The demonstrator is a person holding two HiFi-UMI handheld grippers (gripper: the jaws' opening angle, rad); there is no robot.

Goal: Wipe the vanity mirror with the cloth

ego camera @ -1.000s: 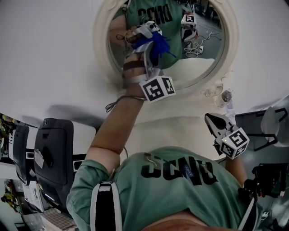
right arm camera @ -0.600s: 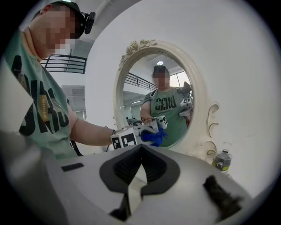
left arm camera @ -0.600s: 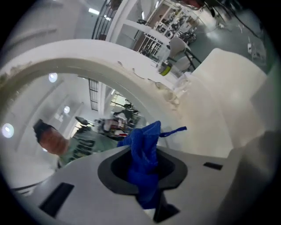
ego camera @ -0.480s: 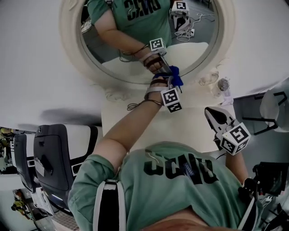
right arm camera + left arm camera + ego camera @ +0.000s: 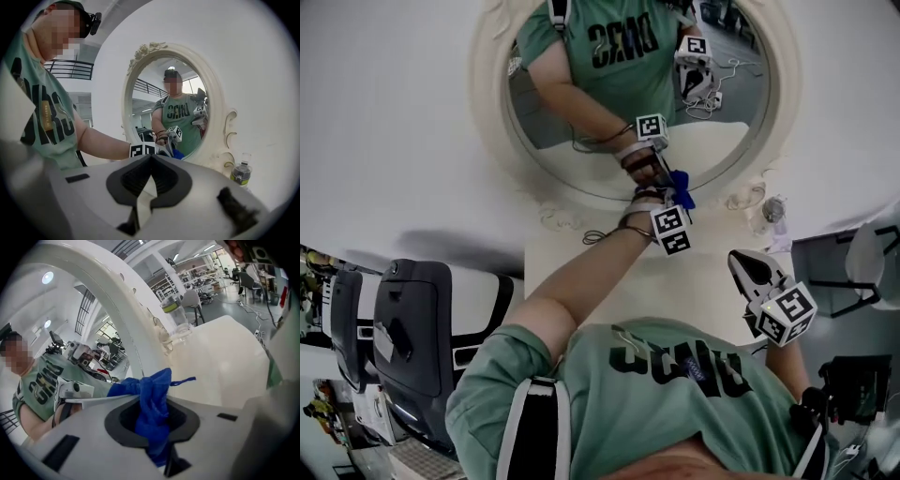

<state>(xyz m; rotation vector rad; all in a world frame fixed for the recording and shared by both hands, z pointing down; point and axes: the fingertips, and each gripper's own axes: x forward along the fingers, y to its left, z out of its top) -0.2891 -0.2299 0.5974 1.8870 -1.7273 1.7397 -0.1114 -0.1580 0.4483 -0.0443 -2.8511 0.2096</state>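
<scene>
The oval vanity mirror (image 5: 581, 141) in its cream carved frame (image 5: 487, 103) leans at the back of the table; it also shows in the right gripper view (image 5: 180, 98). My left gripper (image 5: 666, 187) is shut on the blue cloth (image 5: 682, 185), which is bunched between its jaws (image 5: 154, 394). The cloth presses against the glass at the mirror's bottom rim. The frame (image 5: 117, 301) arches close over it. My right gripper (image 5: 741, 261) hangs lower right, away from the mirror, its jaws closed on nothing (image 5: 150, 159).
A small plastic bottle (image 5: 773, 208) stands right of the mirror's foot, also seen as the bottle (image 5: 240, 173). The cream tabletop (image 5: 609, 272) carries a thin cord (image 5: 598, 236). A black chair (image 5: 417, 347) is at the left, and a dark stand (image 5: 834, 262) at the right.
My left gripper has carried the cloth down from the upper middle of the glass to the mirror's bottom rim. The right gripper has stayed put.
</scene>
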